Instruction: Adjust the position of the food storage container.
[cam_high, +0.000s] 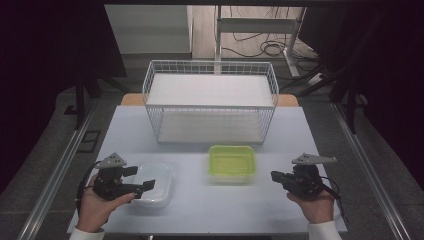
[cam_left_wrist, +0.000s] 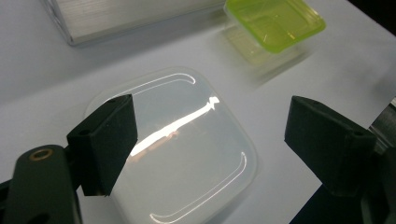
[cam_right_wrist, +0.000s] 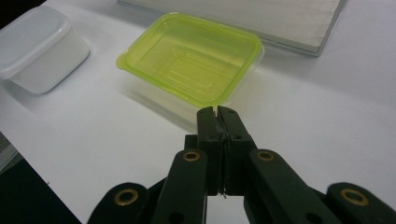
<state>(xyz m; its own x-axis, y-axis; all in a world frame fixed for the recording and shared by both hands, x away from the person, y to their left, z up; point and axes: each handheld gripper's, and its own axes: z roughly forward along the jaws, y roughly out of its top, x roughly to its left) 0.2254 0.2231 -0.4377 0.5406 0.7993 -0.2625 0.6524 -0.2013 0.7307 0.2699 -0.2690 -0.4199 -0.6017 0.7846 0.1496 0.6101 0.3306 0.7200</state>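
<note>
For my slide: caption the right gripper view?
Shut right gripper pointing at a green-lidded tub, with a white tub beyond.

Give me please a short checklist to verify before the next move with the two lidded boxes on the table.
1. Left gripper open wide enough for the white box: ok, the jaws stand apart above its lid.
2. Left pads free of the white box: cannot tell, one jaw hides the lid's edge.
3. Right gripper ready to grasp: not ok, its jaws are shut with nothing between them.
4. Right gripper apart from the green-lidded box: ok, table shows between them in the high view.
5. Lids seated on both boxes: ok, both look flat and closed.
6. Wire basket free to receive: ok, nothing stands inside.
</note>
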